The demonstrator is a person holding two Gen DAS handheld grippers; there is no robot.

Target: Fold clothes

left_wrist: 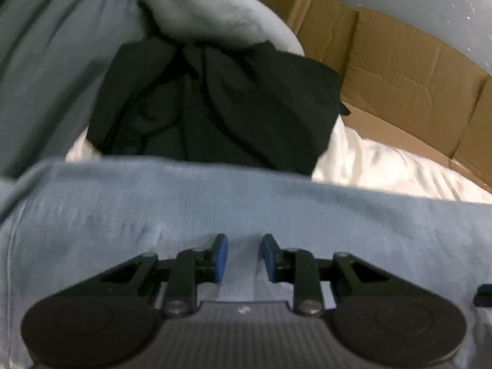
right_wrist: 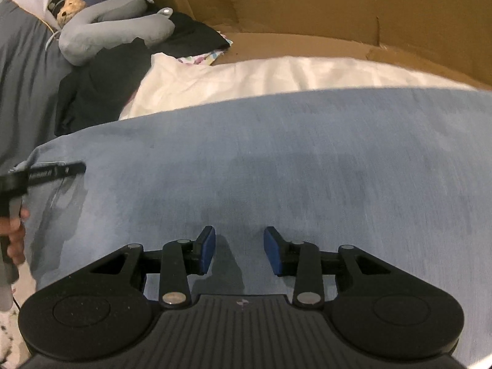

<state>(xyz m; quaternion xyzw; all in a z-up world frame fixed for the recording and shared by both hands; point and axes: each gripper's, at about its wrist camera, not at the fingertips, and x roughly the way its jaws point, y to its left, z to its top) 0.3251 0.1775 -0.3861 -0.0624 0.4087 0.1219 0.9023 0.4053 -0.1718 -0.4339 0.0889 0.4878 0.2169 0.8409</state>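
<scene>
Blue garment [right_wrist: 276, 169] is lying spread flat beneath both my tools, over white bedding [right_wrist: 261, 77] beside cardboard [right_wrist: 338, 6]. My left tool [left_wrist: 244, 256] is hovering with its 2 pads a narrow gap apart; whether they are pinching the cloth, I cannot tell. My right tool [right_wrist: 240, 250] is standing open, gripping nothing. Black clothes [left_wrist: 215, 101] are lying beyond.

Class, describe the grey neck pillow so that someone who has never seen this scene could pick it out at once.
Start at the cardboard wall at the back, then move left along the white sheet to the heap of black clothes. The grey neck pillow lies on top of that heap. It is the only plump, curved, horseshoe-like thing there; its neighbours are limp, crumpled fabric.
</scene>
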